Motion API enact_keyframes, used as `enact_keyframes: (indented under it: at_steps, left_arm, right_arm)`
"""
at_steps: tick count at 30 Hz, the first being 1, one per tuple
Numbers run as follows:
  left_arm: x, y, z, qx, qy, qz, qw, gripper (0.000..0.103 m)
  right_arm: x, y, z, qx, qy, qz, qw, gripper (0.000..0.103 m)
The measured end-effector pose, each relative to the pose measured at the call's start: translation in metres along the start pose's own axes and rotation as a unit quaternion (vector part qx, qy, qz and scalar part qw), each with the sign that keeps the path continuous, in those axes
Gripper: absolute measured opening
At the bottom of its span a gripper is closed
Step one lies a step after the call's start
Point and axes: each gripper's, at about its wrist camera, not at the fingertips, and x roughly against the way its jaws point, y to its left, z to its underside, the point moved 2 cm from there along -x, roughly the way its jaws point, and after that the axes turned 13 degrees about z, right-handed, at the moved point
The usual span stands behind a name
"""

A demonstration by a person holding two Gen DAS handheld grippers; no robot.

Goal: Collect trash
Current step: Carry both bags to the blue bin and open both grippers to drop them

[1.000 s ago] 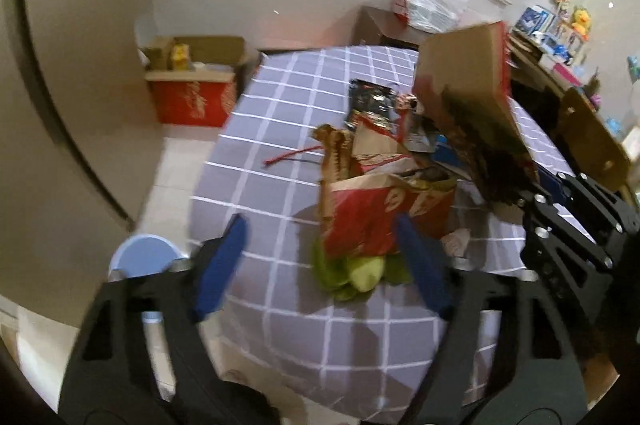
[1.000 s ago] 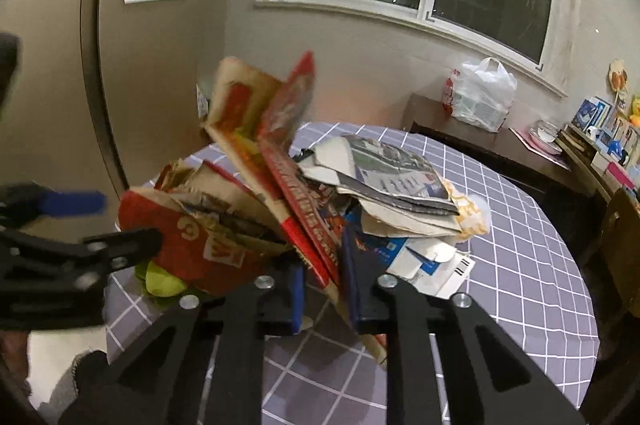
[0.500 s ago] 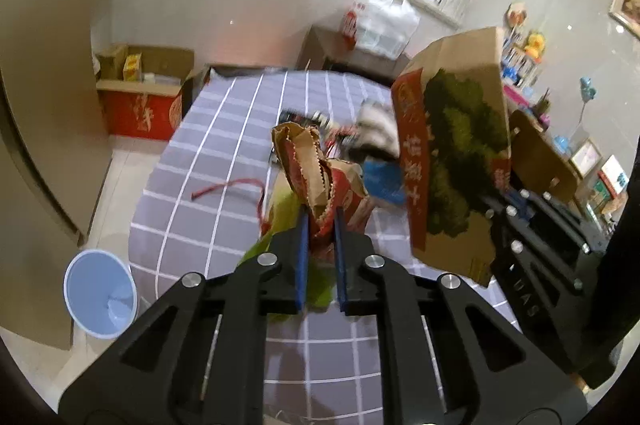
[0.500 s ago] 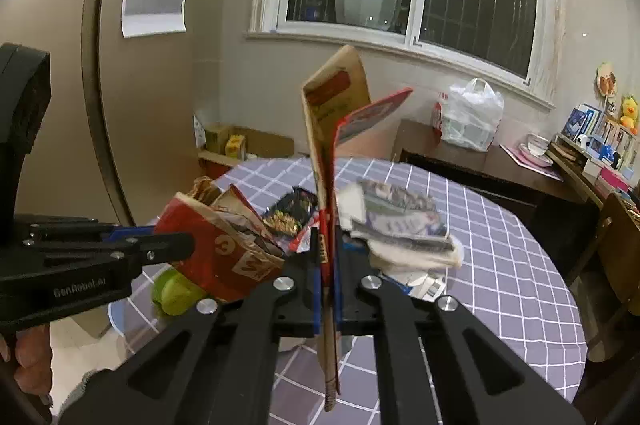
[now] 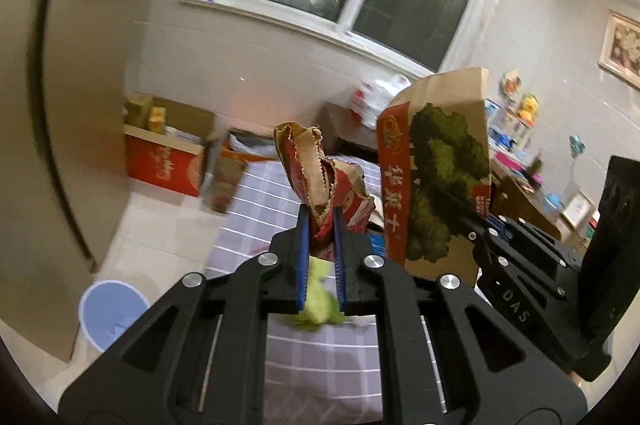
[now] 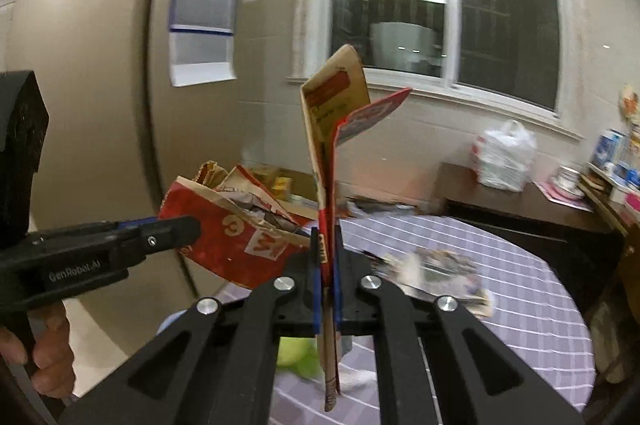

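My left gripper (image 5: 319, 225) is shut on a crumpled red and brown paper bag (image 5: 320, 177) and holds it up above the table; the bag also shows in the right wrist view (image 6: 236, 229). My right gripper (image 6: 325, 245) is shut on a flattened brown cardboard box with red print (image 6: 332, 129), held upright; it shows at the right of the left wrist view (image 5: 436, 169). Green scraps (image 5: 318, 299) lie on the grey checked tablecloth (image 5: 320, 365) below. More paper trash (image 6: 436, 271) lies on the table.
A light blue waste bin (image 5: 110, 309) stands on the floor to the left of the table. A red carton (image 5: 164, 161) with boxes sits by the wall. A white plastic bag (image 6: 504, 157) rests on a dark side table. A beige fridge (image 6: 88, 105) stands at the left.
My left gripper closed on the paper bag and lifted it off the table. My right gripper raised the flattened box higher. Both views tilted upward.
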Motion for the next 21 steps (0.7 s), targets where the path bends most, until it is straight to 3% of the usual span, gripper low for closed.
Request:
enact_keyframes:
  at_steps: [5,9,13,21]
  left_arm:
    - [0.050,0.057,0.001,0.022,-0.026,-0.072,0.9968,0.011]
    - [0.081,0.117,0.010,0.042,-0.029,-0.159,0.9859,0.011]
    - [0.097,0.197,0.039,0.093,-0.005,-0.236,0.9674,0.011]
    - [0.086,0.316,0.096,0.177,0.061,-0.326,0.9268,0.011]
  right_arm:
    - [-0.015,0.081,-0.016,0.019,0.005,-0.080,0.997,0.005]
    - [-0.039,0.147,-0.014,0.037,0.029,-0.135,0.990,0.005]
    - [-0.079,0.218,0.012,0.065,0.079,-0.182,0.978,0.005]
    - [-0.170,0.312,0.074,0.108,0.172,-0.213,0.956,0.005]
